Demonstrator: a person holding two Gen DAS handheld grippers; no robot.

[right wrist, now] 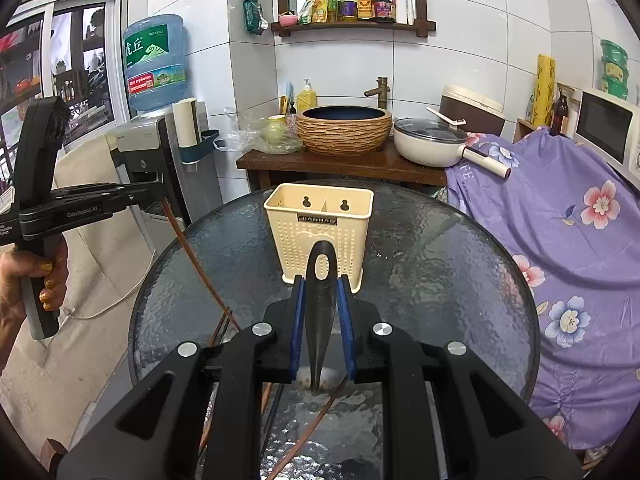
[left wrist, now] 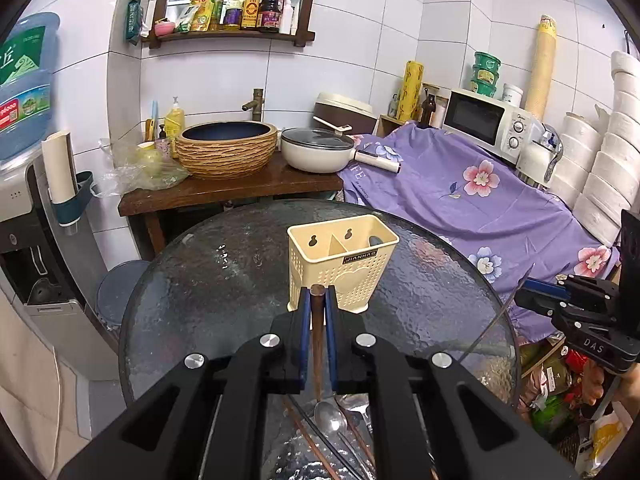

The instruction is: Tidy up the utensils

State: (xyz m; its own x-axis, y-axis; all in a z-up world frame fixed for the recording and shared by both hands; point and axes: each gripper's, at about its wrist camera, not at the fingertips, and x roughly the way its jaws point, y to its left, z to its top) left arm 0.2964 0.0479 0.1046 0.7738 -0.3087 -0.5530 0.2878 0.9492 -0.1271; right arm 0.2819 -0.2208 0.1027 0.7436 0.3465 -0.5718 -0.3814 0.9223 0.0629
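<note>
- Utensil holder stands upright on the round surface, near its far middle; two compartments, side by side.
- Loose utensils lie on the near edge of the surface.
- Counter is set behind the surface, carrying a basin with a pan to its right.
- Shelf of bottles hangs above the basin.

a brown chopstick stands pinched between the left fingers. a black knife sits clamped between the right fingers. just beyond both fingertips stands a cream caddy, upright, two compartments. below the left fingers lies a steel spoon.
</note>
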